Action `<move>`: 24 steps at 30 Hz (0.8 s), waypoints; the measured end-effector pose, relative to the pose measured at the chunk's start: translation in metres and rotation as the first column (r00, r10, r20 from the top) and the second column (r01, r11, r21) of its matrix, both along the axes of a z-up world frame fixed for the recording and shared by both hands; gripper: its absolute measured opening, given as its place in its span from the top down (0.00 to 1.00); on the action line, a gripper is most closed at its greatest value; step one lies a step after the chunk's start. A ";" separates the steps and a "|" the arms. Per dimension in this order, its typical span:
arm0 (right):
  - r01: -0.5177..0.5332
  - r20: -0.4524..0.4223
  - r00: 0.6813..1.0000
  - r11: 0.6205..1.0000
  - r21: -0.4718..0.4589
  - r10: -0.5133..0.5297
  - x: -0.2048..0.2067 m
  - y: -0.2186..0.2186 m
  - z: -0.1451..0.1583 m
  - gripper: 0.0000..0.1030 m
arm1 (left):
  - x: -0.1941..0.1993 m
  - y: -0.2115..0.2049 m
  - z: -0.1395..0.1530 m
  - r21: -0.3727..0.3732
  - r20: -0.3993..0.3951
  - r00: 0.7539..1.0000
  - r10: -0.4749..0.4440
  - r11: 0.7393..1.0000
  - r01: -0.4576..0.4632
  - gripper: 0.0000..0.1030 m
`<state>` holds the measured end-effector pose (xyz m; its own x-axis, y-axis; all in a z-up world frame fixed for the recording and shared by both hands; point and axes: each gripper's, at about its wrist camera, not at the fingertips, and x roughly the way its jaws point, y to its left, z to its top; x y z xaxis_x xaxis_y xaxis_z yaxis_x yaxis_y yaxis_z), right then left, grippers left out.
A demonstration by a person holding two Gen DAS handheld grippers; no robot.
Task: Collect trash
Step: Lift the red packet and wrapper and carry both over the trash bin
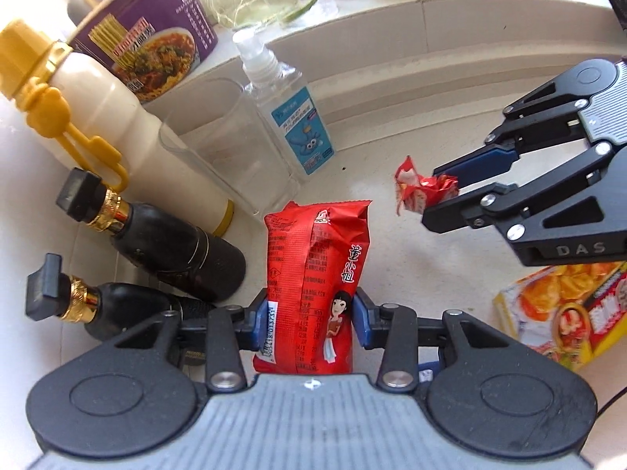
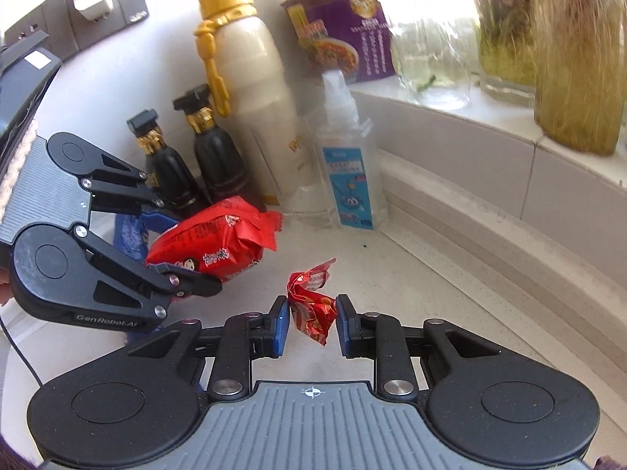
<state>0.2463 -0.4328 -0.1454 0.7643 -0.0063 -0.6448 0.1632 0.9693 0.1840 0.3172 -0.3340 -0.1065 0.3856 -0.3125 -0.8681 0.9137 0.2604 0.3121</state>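
Trash here means a red snack packet (image 1: pixel 313 290), clamped across its middle by the left gripper (image 1: pixel 311 313) near the spray bottle (image 1: pixel 286 117), and a crumpled red wrapper (image 2: pixel 312 305) pinched in the right gripper (image 2: pixel 312 323) further from that bottle. Both look light, soft and crinkly, likely slippery, so mid-body grips suit them. Each gripper angles downward, its piece seemingly clear of the counter (image 2: pixel 411 274).

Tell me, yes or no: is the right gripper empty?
No: the right gripper is clamped on a crumpled red wrapper.
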 end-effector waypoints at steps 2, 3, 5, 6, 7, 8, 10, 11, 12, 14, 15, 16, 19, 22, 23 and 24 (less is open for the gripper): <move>-0.011 0.003 1.000 1.000 -0.012 0.011 -0.001 0.004 0.007 0.77 | -0.003 0.005 0.006 -0.011 -0.003 1.000 0.003 1.000 -0.003 0.63; -0.016 0.005 1.000 1.000 -0.019 0.016 -0.001 0.006 0.010 0.77 | -0.004 0.006 0.009 -0.016 -0.002 1.000 0.002 1.000 -0.002 0.63; -0.023 0.011 1.000 0.999 -0.027 0.024 -0.003 0.009 0.018 0.77 | -0.007 0.009 0.013 -0.024 0.001 1.000 0.004 1.000 -0.004 0.63; -0.026 0.015 1.000 0.999 -0.030 0.026 -0.004 0.011 0.021 0.77 | -0.009 0.011 0.017 -0.028 0.001 1.000 0.006 1.000 -0.006 0.63; -0.028 0.018 0.999 0.999 -0.033 0.029 -0.006 0.013 0.025 0.77 | -0.011 0.014 0.020 -0.033 0.002 1.000 0.009 0.999 -0.009 0.63; -0.030 0.021 0.999 0.999 -0.036 0.031 -0.007 0.016 0.028 0.77 | -0.011 0.017 0.023 -0.038 0.003 1.000 0.010 0.999 -0.010 0.63; -0.038 0.026 0.999 0.998 -0.043 0.039 -0.011 0.021 0.034 0.77 | -0.016 0.024 0.031 -0.048 0.003 1.000 0.018 0.999 -0.018 0.63; -0.041 0.028 0.999 0.998 -0.046 0.043 -0.012 0.023 0.036 0.77 | -0.018 0.027 0.035 -0.052 0.002 1.000 0.021 0.998 -0.021 0.63; -0.045 0.030 0.998 0.998 -0.050 0.047 -0.014 0.026 0.038 0.77 | -0.020 0.029 0.038 -0.056 0.003 1.000 0.023 0.998 -0.023 0.63; -0.053 0.032 0.998 0.997 -0.058 0.055 -0.018 0.032 0.042 0.77 | -0.025 0.036 0.044 -0.060 0.008 1.000 0.028 0.998 -0.027 0.63; -0.057 0.033 0.998 0.997 -0.062 0.059 -0.019 0.035 0.043 0.77 | -0.029 0.039 0.048 -0.063 0.010 1.000 0.030 0.998 -0.029 0.63; -0.062 0.034 0.997 0.996 -0.068 0.064 -0.022 0.039 0.044 0.77 | -0.032 0.042 0.051 -0.066 0.009 0.999 0.033 0.997 -0.032 0.63; -0.075 0.039 0.996 0.994 -0.080 0.078 -0.029 0.049 0.049 0.77 | -0.040 0.053 0.059 -0.070 0.012 0.999 0.043 0.997 -0.042 0.63; -0.089 0.047 0.995 0.992 -0.089 0.094 -0.038 0.060 0.057 0.77 | -0.049 0.065 0.066 -0.070 0.014 0.998 0.059 0.996 -0.058 0.63; -0.093 0.050 0.994 0.992 -0.089 0.098 -0.041 0.063 0.059 0.77 | -0.052 0.071 0.069 -0.072 0.011 0.998 0.066 0.995 -0.065 0.63; -0.099 0.053 0.993 0.991 -0.089 0.104 -0.043 0.067 0.062 0.77 | -0.056 0.076 0.071 -0.075 0.008 0.997 0.072 0.995 -0.071 0.63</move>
<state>0.2030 -0.3654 -0.0839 0.7997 0.0195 -0.6001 0.0546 0.9930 0.1051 0.2613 -0.2584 -0.0351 0.4185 -0.3478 -0.8390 0.8885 0.3480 0.2990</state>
